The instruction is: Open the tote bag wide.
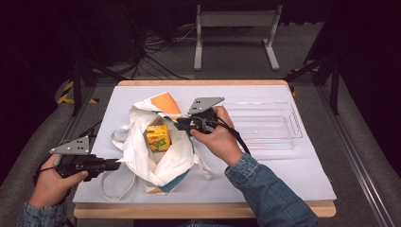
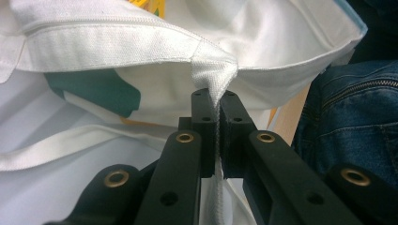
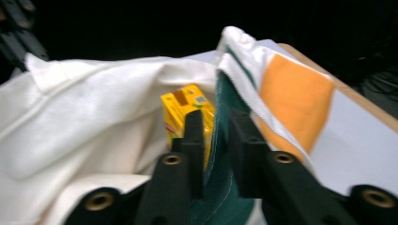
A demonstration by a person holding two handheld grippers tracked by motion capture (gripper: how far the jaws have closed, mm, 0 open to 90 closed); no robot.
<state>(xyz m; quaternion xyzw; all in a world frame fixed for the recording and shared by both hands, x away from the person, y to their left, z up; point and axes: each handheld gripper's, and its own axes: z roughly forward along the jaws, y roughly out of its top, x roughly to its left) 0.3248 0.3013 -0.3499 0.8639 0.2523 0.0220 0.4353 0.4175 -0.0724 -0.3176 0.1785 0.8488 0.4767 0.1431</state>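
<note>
Underneath, pale mat (image 1: 293, 175) on wooden table (image 1: 198, 211)

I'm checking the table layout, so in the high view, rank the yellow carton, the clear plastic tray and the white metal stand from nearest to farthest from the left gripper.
1. Yellow carton: inside the open cloth bag, just right of the left gripper.
2. Clear plastic tray: on the table's right side, beyond the bag.
3. White metal stand: on the floor behind the table, at the top of the view.
</note>
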